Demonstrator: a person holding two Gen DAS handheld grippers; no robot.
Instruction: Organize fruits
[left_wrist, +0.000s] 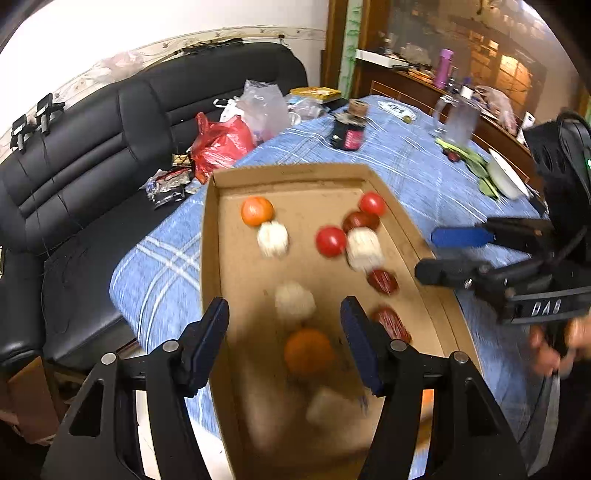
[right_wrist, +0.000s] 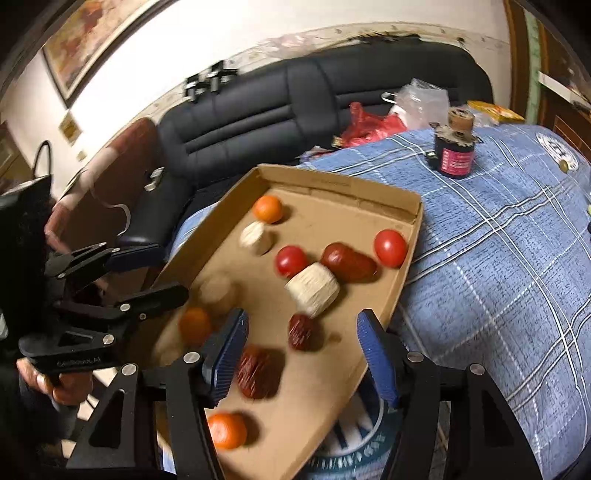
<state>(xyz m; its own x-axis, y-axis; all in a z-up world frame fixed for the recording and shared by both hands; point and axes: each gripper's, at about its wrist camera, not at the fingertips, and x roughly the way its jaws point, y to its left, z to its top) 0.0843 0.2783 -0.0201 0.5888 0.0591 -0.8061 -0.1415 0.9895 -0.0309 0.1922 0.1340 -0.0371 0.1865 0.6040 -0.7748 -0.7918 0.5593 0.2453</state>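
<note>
Home living room – black sofa (left_wrist: 92, 155), framed picture (right_wrist: 85, 40), clothed table (right_wrist: 498, 229)

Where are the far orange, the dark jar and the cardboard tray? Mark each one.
far orange (right_wrist: 268, 209), right wrist view, middle of its peel.
dark jar (right_wrist: 455, 158), right wrist view, pink label.
cardboard tray (left_wrist: 288, 173), left wrist view, far wall.

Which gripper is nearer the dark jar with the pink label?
Right. The right gripper is over the cardboard tray's far side; the left gripper hangs farther from the jar.
</note>
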